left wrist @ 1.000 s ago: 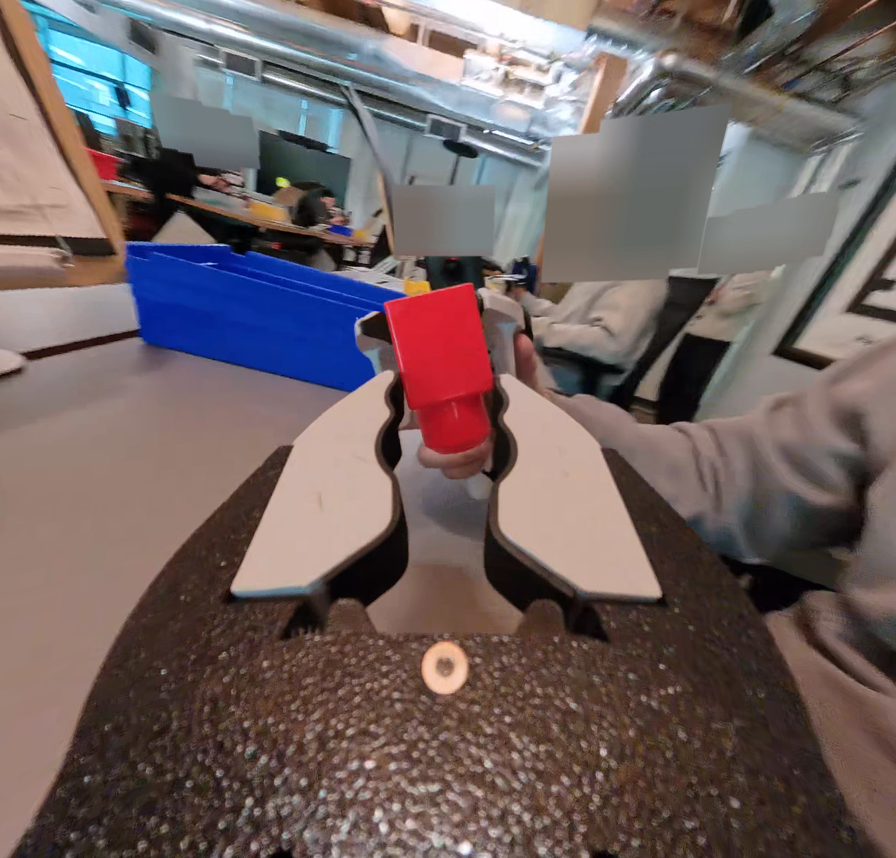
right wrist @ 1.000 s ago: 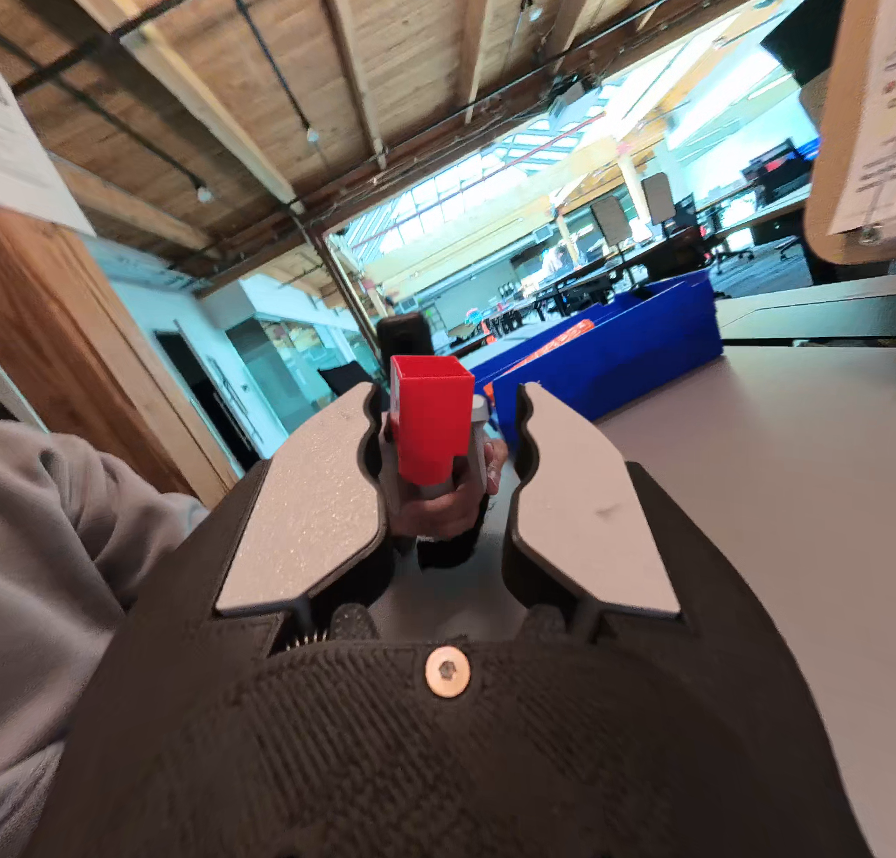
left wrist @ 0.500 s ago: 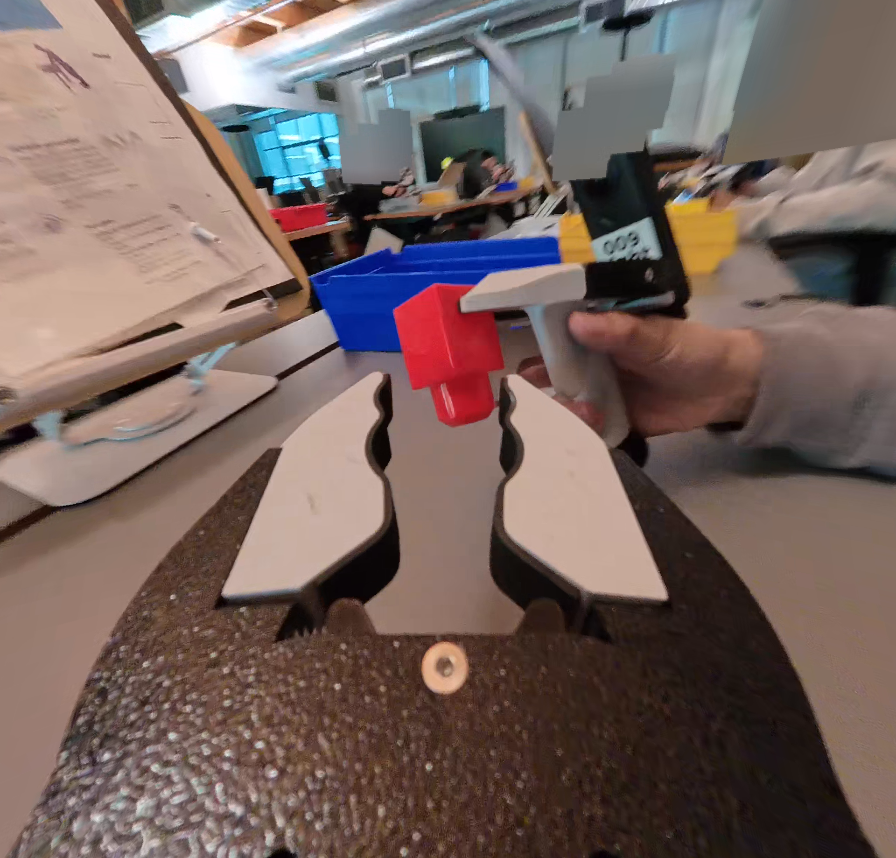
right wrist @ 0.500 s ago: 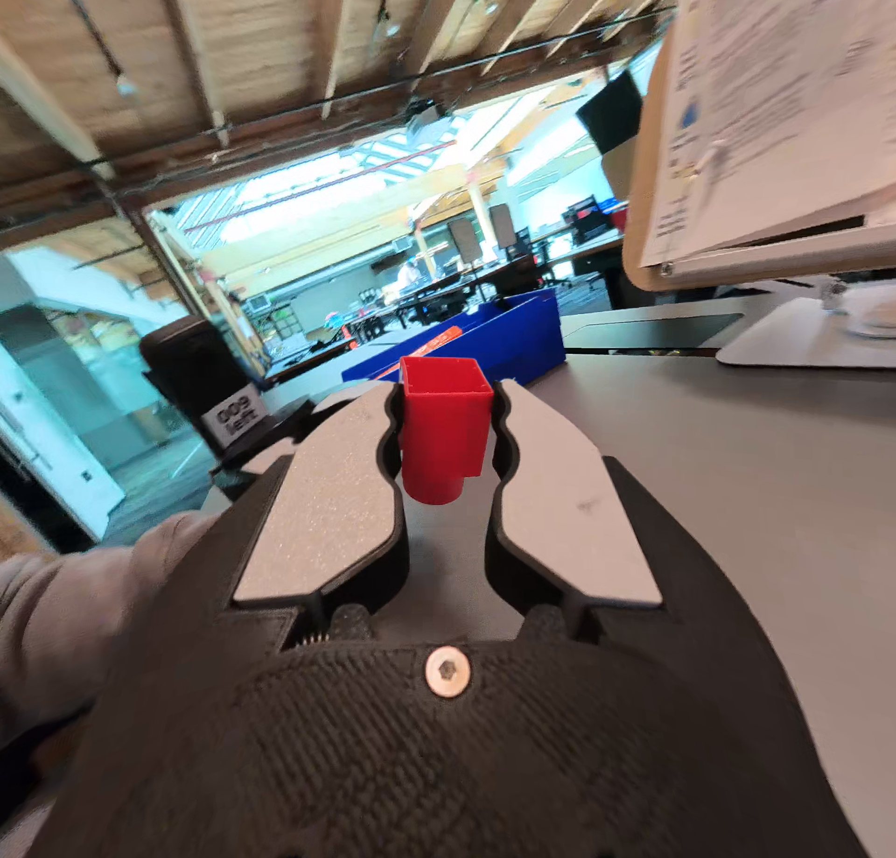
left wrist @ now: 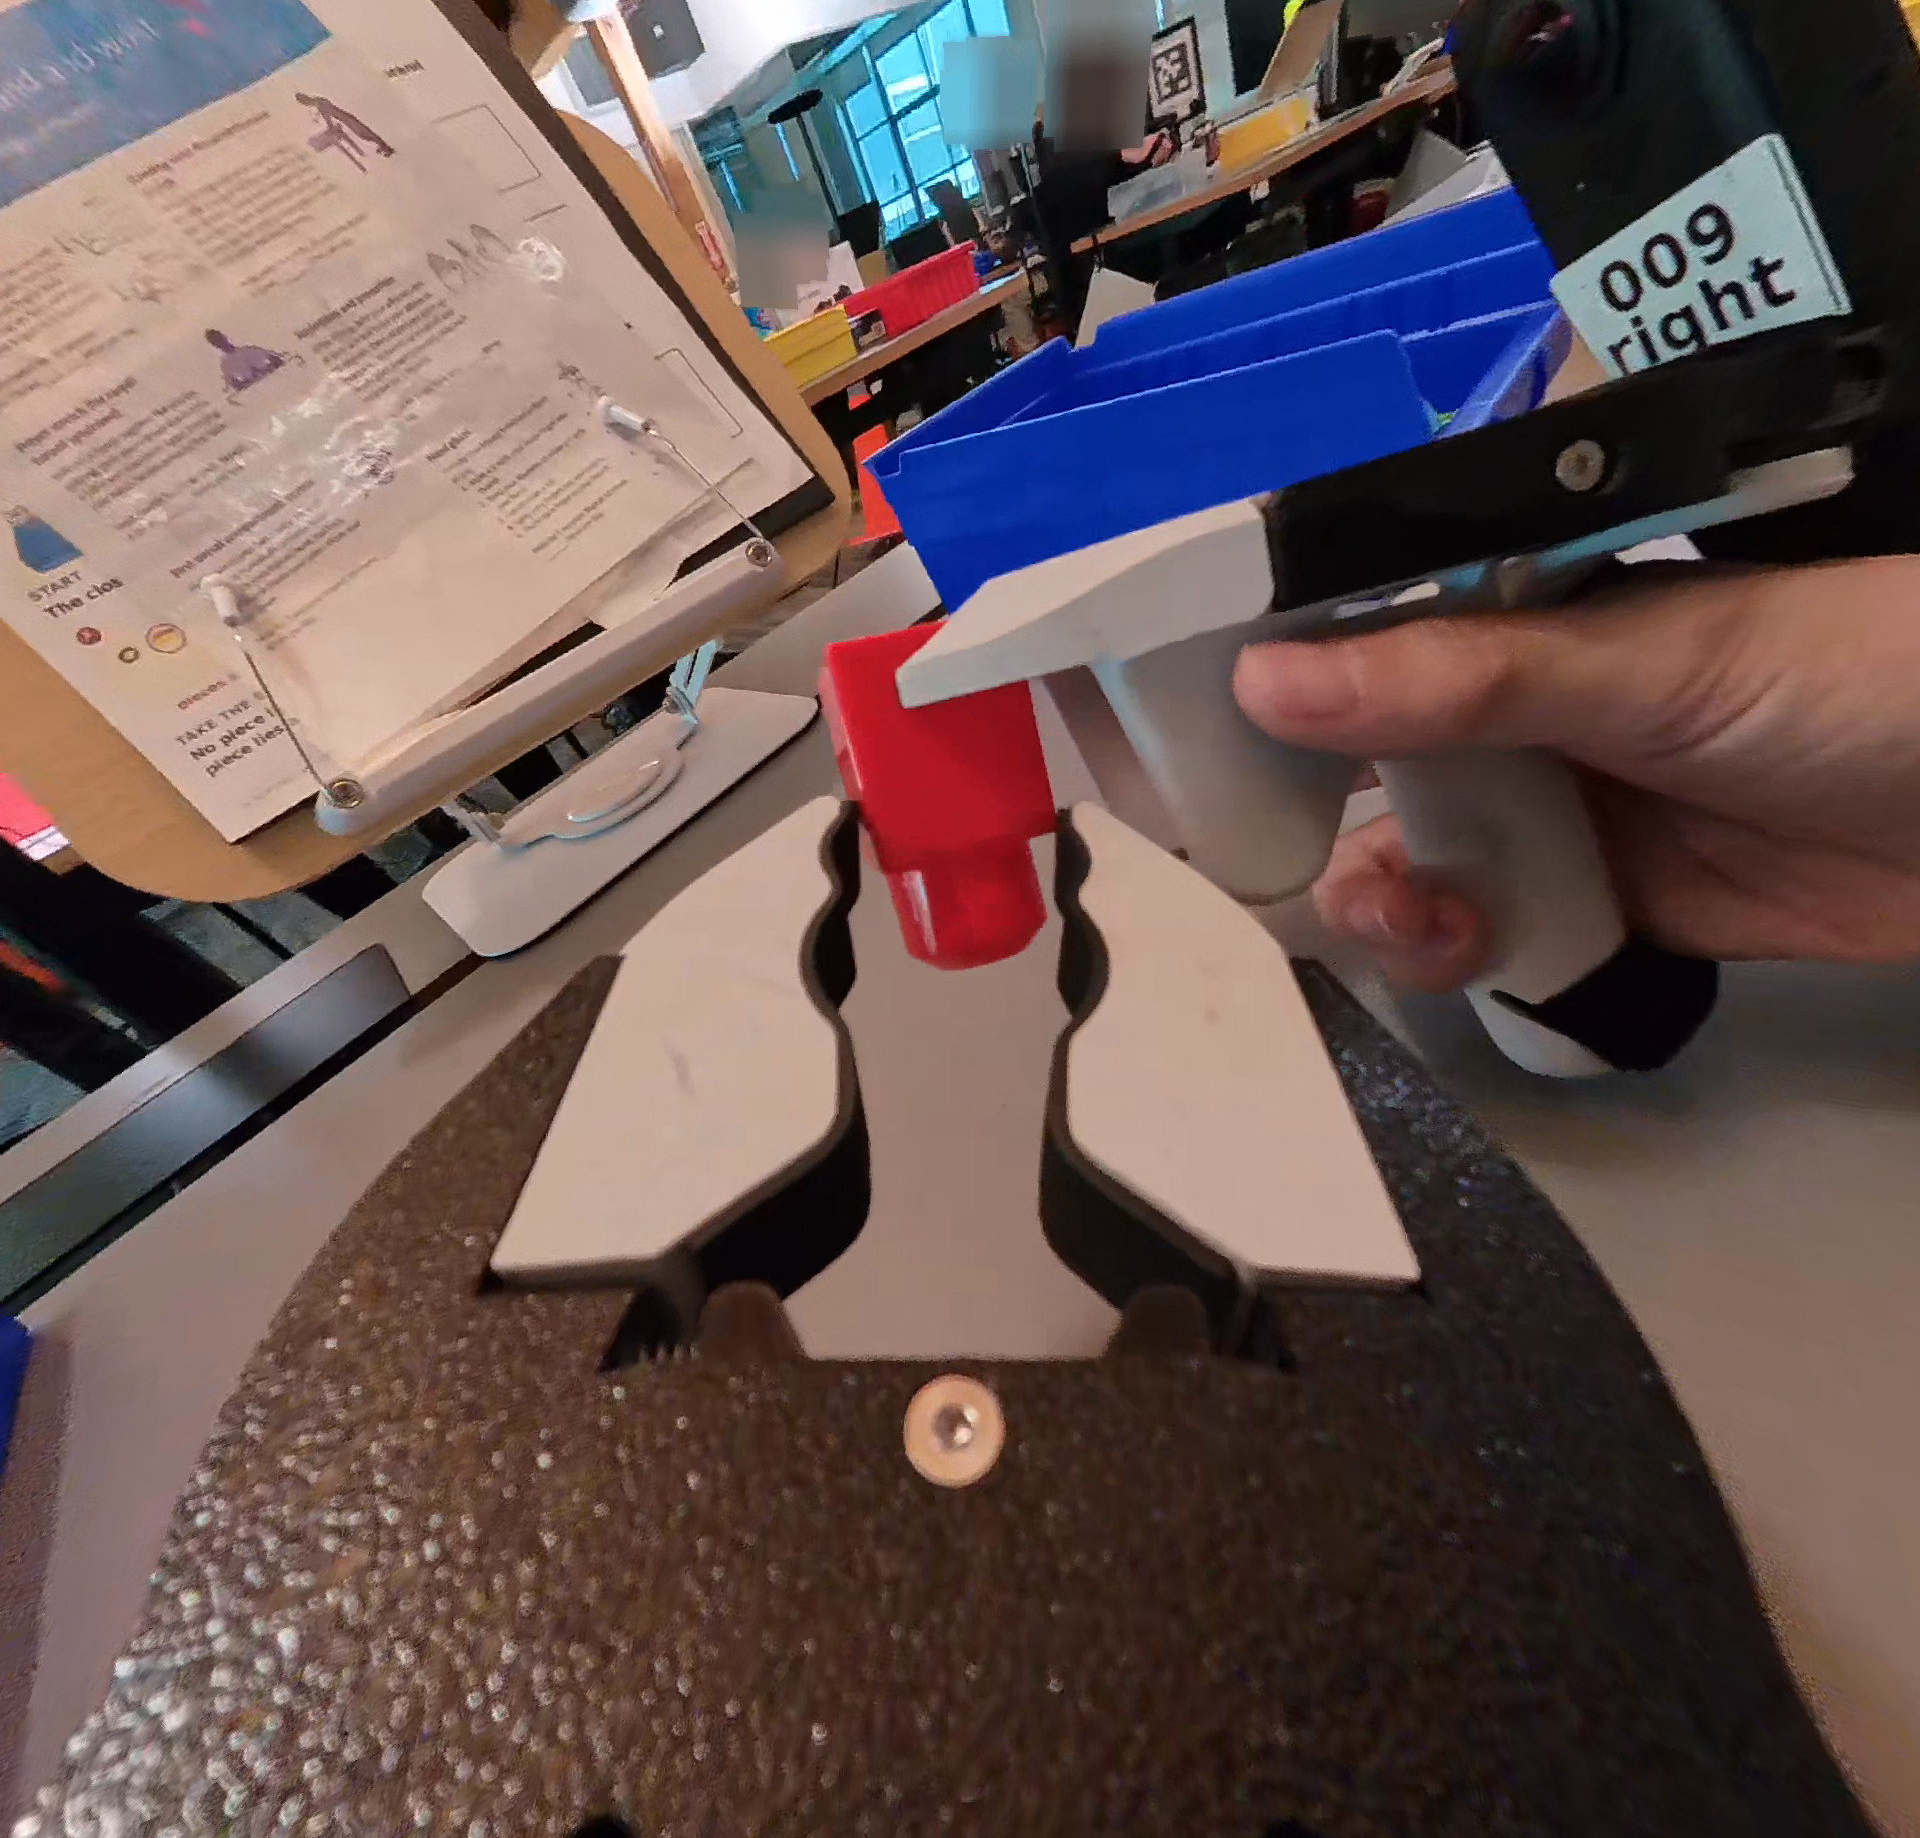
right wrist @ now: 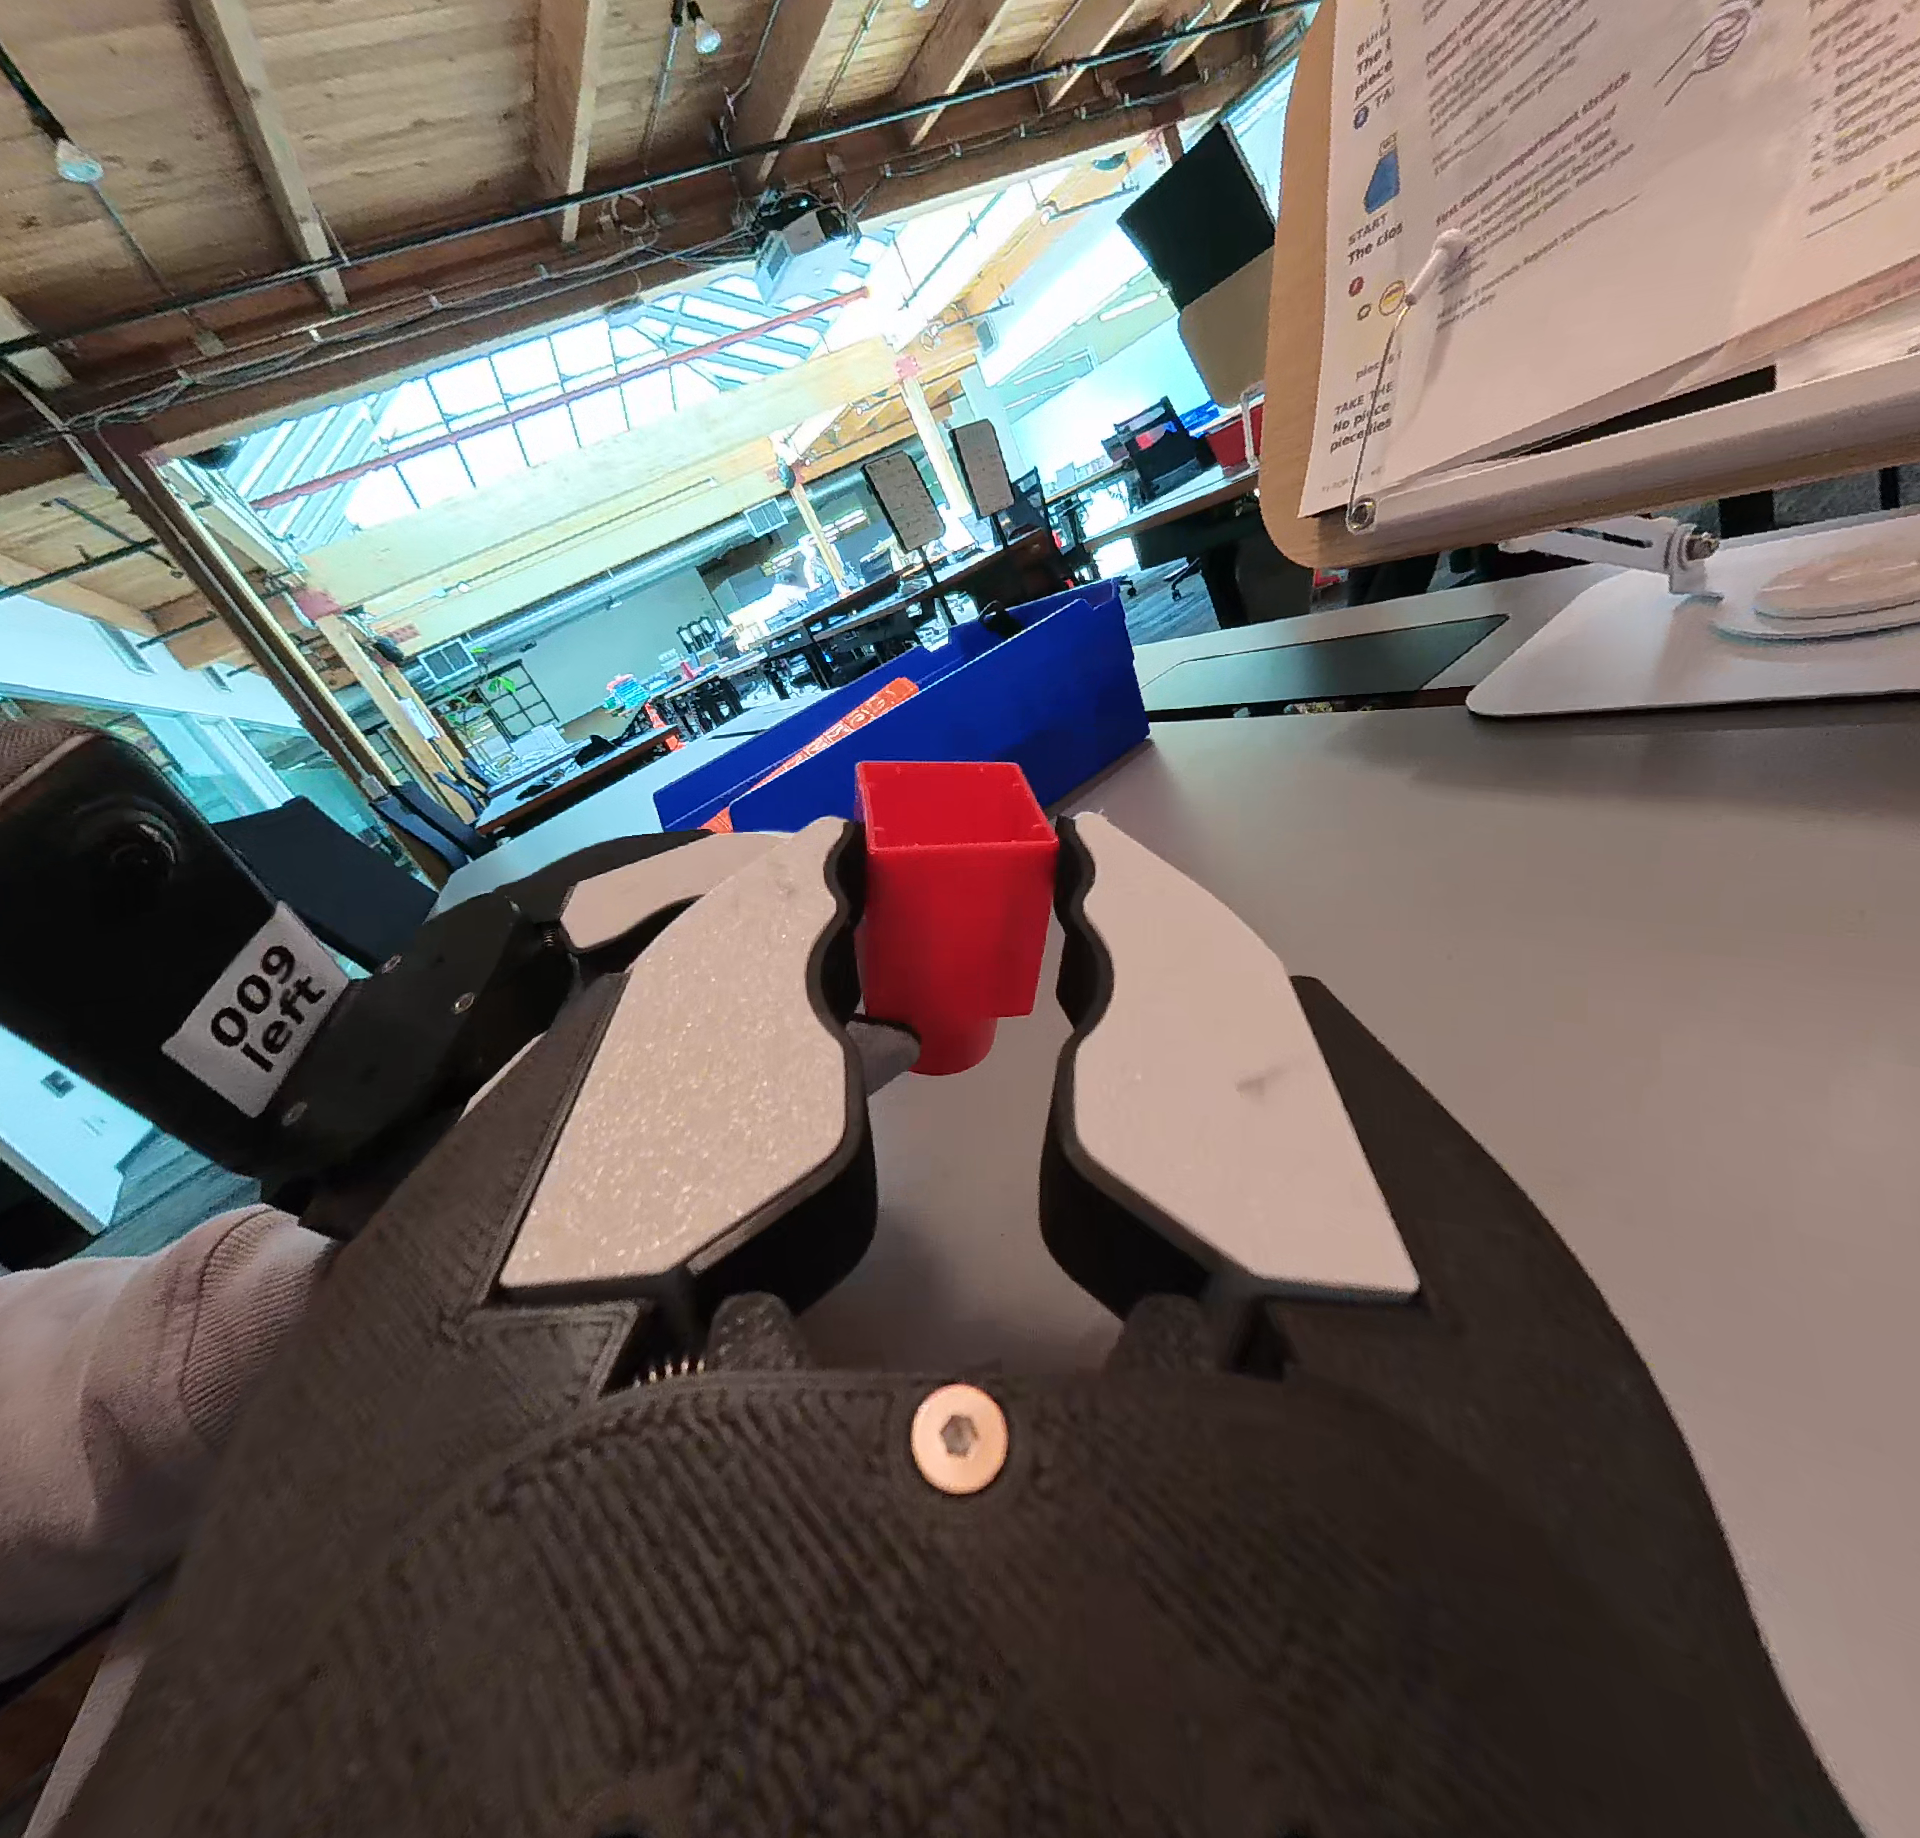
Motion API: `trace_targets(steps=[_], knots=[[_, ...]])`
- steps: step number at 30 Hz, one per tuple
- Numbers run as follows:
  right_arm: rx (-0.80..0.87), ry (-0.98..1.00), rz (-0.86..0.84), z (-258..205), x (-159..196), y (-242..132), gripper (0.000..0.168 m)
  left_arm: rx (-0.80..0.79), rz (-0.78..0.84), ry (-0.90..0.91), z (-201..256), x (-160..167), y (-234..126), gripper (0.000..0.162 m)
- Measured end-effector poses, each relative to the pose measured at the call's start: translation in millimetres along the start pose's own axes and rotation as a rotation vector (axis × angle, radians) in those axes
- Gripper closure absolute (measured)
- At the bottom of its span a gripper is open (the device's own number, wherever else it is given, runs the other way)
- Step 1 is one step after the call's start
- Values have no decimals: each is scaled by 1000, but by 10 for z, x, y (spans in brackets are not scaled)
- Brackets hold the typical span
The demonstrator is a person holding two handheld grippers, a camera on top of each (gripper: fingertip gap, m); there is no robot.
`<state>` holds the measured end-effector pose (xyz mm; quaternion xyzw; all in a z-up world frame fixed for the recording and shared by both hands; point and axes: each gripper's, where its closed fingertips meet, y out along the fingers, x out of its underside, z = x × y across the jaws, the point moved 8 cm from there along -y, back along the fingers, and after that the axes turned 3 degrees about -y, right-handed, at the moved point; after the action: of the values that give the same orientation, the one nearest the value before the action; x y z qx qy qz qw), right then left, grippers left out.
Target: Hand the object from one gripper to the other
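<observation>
The red block (left wrist: 945, 780), a square hollow body with a round stub, is held above the grey table. In the left wrist view my left gripper (left wrist: 956, 822) has narrow jaws, its tips pressed on the block's lower corners. My right gripper reaches in from the right, one of its fingers (left wrist: 1049, 614) lying over the block's top. In the right wrist view my right gripper (right wrist: 956, 843) is shut on the red block (right wrist: 951, 915). A fingertip (right wrist: 883, 1045) of the left gripper touches the stub from the left.
A blue bin (left wrist: 1195, 458) stands behind the grippers, also seen in the right wrist view (right wrist: 987, 708). A wooden document stand (left wrist: 364, 334) on a white base (left wrist: 623, 812) stands close by. A person's hand (left wrist: 1662, 749) holds the right gripper. The grey table (right wrist: 1507, 957) lies below. Only a small space, under 4 cm, lies between the two pairs of fingers.
The right gripper went from open around the block to shut on it. The left jaws widened half a second ago and have narrowed again onto the block's lower end. Both views swung toward the stand.
</observation>
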<state>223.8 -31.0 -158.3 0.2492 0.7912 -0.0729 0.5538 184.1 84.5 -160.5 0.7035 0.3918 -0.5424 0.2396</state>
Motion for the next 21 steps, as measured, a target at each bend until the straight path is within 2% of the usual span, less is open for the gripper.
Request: trace_targets(steps=[4,5,6,7,8,12,14,18,19,21], knots=[[-61,19,-3,27,-25,-14,134,25,-7,-15,-38,-14,-5,127],[-105,30,-5,37,-53,-29,131,47,6,-43,-63,-18,-16,128],[-148,50,4,51,-94,-47,118,82,29,-89,-97,-26,-33,128],[-196,77,13,64,-138,-67,107,141,63,-147,-132,-38,-54,128],[-257,109,19,69,-176,-93,104,212,102,-216,-165,-51,-78,128],[-435,172,20,14,-238,-134,109,622,268,-550,-242,-97,-176,128],[-488,147,-11,-77,-201,-109,112,770,304,-655,-256,-89,-199,128],[-538,64,-78,-241,-91,-42,117,819,245,-579,-200,-43,-192,128],[-544,51,-68,-262,-88,-40,125,822,233,-552,-174,-47,-194,128],[-535,28,-40,-274,-103,-45,128,803,232,-539,-158,-64,-189,128]])
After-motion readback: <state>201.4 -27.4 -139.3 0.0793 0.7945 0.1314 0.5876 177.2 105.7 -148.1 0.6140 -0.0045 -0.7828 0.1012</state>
